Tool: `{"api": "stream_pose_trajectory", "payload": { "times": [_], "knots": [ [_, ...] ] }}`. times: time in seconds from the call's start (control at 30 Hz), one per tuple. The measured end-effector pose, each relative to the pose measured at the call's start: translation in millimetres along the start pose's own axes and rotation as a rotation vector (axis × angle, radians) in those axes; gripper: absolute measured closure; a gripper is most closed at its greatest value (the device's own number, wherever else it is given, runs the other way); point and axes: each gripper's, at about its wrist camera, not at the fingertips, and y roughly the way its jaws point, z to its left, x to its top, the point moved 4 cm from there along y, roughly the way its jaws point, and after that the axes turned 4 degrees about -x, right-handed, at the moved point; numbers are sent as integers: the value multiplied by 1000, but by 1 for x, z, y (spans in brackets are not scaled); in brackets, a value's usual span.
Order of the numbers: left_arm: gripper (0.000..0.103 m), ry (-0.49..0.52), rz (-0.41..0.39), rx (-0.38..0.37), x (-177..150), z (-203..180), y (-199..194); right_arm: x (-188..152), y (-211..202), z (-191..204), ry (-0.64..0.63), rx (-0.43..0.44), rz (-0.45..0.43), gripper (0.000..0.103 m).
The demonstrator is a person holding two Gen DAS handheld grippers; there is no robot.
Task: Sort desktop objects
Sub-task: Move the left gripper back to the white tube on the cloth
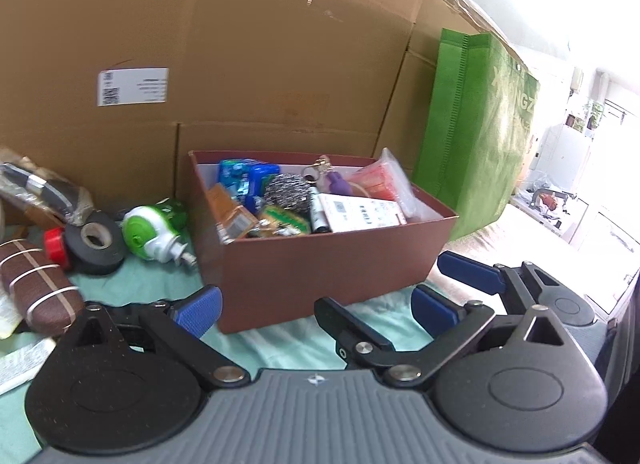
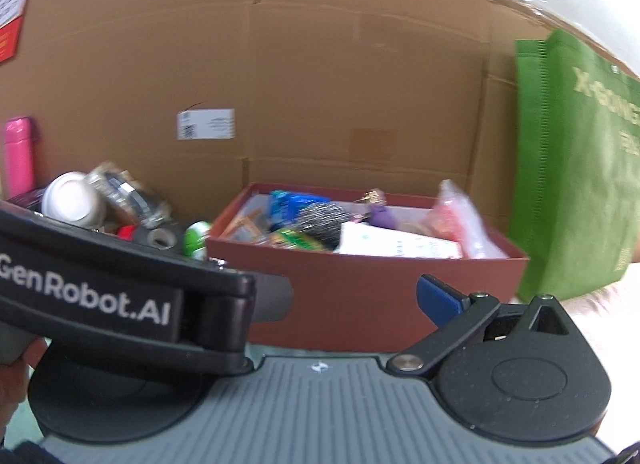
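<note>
A brown box (image 1: 320, 276) full of small items stands in the middle on the green cloth; it also shows in the right wrist view (image 2: 360, 296). My left gripper (image 1: 316, 310) is open and empty just in front of it. Left of the box lie a green-white bottle (image 1: 154, 229), a black tape roll (image 1: 96, 242), a red cap (image 1: 54, 248) and a brown striped case (image 1: 38, 290). The right gripper's blue finger (image 1: 468, 272) shows at the right. In the right wrist view only one fingertip (image 2: 438, 300) shows; the left gripper's body (image 2: 120, 304) hides the other.
Large cardboard boxes (image 1: 240, 43) form a wall behind. A green bag (image 1: 476, 131) stands right of the brown box. A wrapped bundle (image 1: 44, 187) lies at the far left. A pink bottle (image 2: 18, 155) and a white jar (image 2: 72, 197) stand at the left.
</note>
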Motion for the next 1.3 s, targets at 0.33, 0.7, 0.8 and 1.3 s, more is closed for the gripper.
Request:
{"api": "stream_pose_trajectory", "payload": {
  "times": [0.33,0.7,0.8,1.3],
  "knots": [
    [0,-131,-6,102,-30,53,-42,-12,-2,69,-41,162,40,2],
    [0,-277,-25,196,-48,114,-75,-15,12,156,-101,338,90,2],
    [0,-312,-42,216,-49,131,-83,-13,16,169,-105,374,104,2],
    [0,-436,-88,286,-49,201,-99,-12,39,207,-114,474,165,2]
  ]
}}
